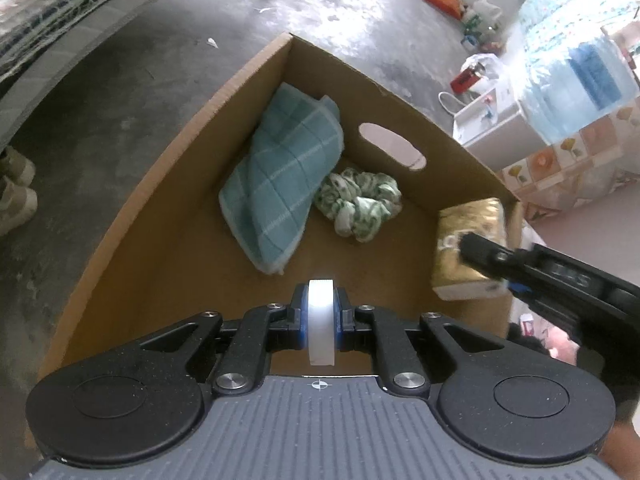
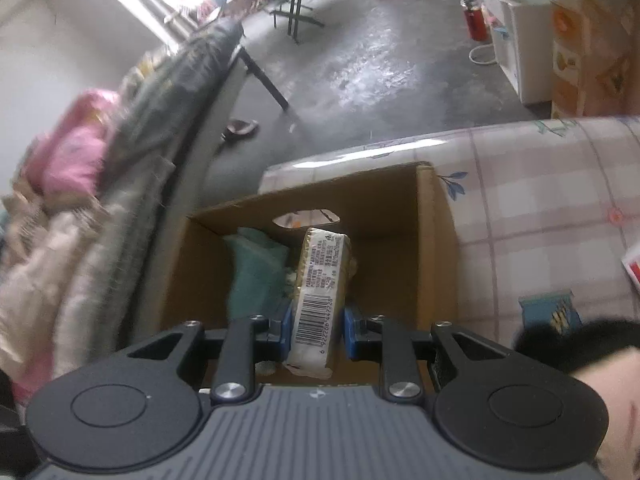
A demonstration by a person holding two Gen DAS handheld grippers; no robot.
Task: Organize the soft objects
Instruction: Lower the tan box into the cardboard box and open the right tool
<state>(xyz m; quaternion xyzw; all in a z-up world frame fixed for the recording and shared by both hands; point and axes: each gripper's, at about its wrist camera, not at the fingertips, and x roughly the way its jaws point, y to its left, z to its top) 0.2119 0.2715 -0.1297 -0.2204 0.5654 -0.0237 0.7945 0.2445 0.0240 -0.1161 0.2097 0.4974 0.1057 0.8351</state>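
My left gripper is shut on a flat white disc-like piece and hangs over the near side of an open cardboard box. Inside the box lie a folded teal checked towel and a green-and-white scrunchie. My right gripper is shut on a gold tissue pack with a barcode, held above the box. In the left wrist view that gold pack shows at the box's right corner, with a black finger of the right gripper on it.
The box stands on a table with a checked floral cloth, beside a grey concrete floor. A bed with blankets lies left. A white cabinet, bags and bottles stand beyond. A person's head shows at lower right.
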